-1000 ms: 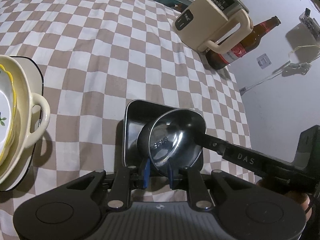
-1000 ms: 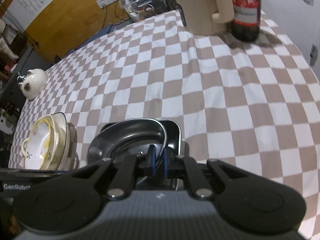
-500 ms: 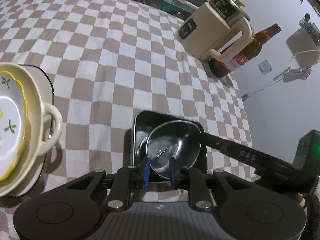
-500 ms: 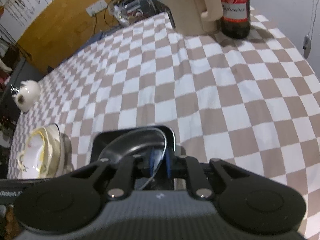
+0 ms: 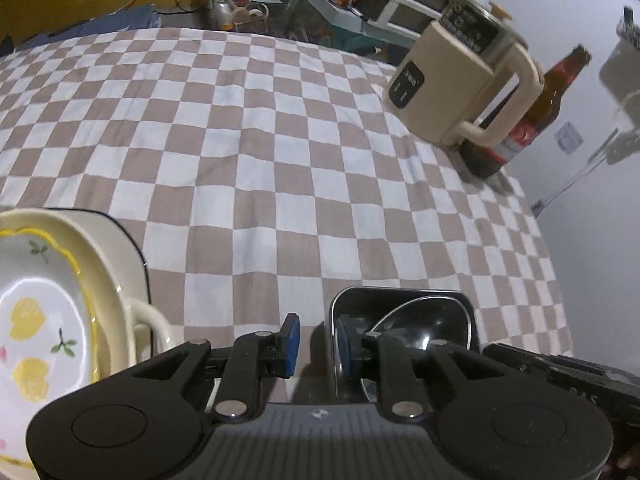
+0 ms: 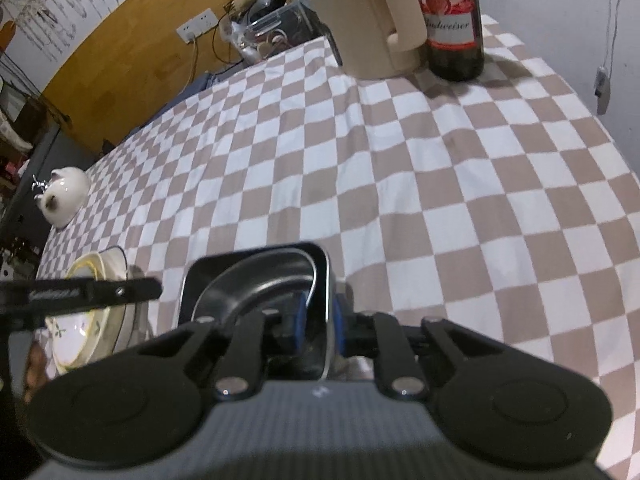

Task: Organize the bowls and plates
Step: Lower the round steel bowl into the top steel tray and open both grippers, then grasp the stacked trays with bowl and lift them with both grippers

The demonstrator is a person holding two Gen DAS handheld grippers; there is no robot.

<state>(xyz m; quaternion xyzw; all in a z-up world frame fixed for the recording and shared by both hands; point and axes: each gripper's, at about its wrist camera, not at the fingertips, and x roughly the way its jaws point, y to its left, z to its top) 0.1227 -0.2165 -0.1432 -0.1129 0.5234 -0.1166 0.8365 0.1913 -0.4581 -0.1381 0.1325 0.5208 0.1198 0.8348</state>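
A round steel bowl rests tilted inside a square steel tray on the checkered cloth; both also show in the right wrist view, bowl and tray. My left gripper is open, its jaws astride the tray's left wall. My right gripper is open, its jaws astride the tray's right wall. A stack of cream dishes with a flowered plate on top sits to the left, also in the right wrist view.
A beige kettle and a brown beer bottle stand at the far right of the table. A white ceramic pot sits at the far left. Clutter lies beyond the table's far edge.
Both grippers have opened and let go of the steel bowl, which now rests in the tray. The left gripper has shifted left and back; more of the dish stack shows.
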